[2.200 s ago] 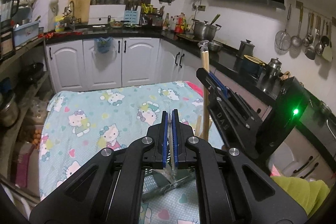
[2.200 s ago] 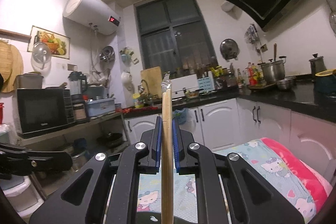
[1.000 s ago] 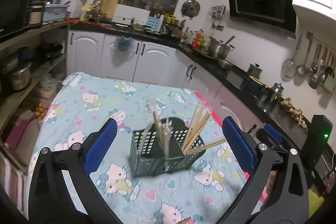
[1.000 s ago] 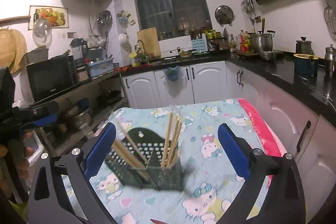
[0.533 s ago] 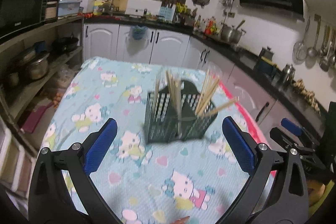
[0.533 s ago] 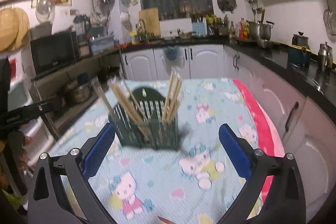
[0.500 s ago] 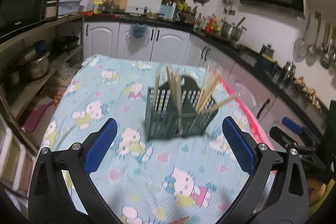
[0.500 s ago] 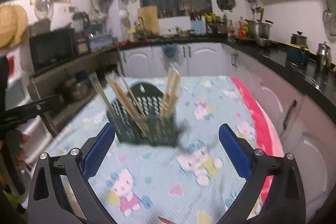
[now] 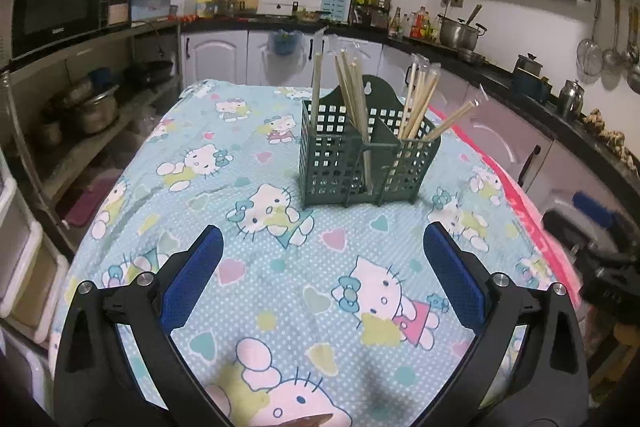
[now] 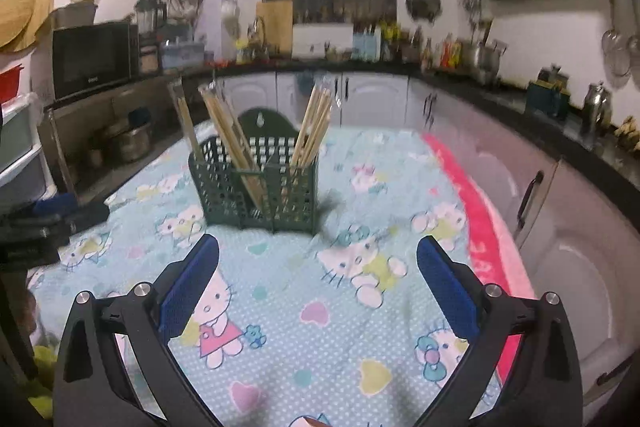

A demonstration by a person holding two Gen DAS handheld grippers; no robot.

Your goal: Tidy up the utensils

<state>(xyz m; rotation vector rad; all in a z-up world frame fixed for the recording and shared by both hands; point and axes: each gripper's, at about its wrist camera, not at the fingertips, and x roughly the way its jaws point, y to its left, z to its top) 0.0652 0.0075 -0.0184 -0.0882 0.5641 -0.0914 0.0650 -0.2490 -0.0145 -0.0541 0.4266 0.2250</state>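
Kitchen table, both wrist views: lower ends of the chopsticks are masked by the green basket mesh, so where they rest inside can't be told. Right gripper shows at the left-wrist view's right edge, blurred and cut off; its jaw state is unreadable from there. Left gripper sits dark and cropped at the right-wrist view's left edge. Right-wrist view is soft w/ motion blur; counter bottles are too smeared to identify. Both views crop the gripper bodies at the bottom.
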